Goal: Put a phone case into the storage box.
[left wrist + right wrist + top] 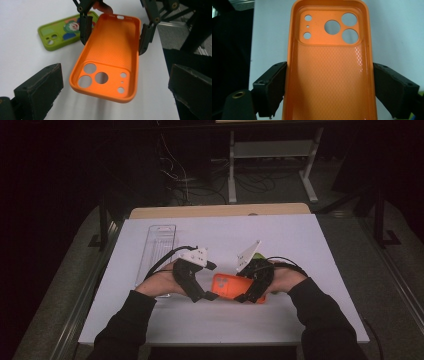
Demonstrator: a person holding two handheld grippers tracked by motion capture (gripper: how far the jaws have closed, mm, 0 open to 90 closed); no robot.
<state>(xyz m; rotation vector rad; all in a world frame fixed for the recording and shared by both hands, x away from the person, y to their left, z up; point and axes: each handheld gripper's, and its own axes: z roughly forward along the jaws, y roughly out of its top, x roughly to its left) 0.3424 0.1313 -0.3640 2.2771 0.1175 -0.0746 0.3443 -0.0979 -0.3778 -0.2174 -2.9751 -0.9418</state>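
The right gripper [329, 87] clamps its black jaws on the long sides of a hollow orange soft-plastic phone case [329, 65], holding it clear of the white table [22, 15]. The left gripper [112, 97] faces the case's camera end, jaws spread wide and touching nothing. Beyond lies a green cartoon-printed phone case [62, 31]; a clear plastic tray [161, 242] rests near the left forearm.

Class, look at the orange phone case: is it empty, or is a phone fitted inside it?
Empty. The orange phone case shows its bare textured inner face, and the white table is visible through its camera holes. The right gripper grips its two long sides.
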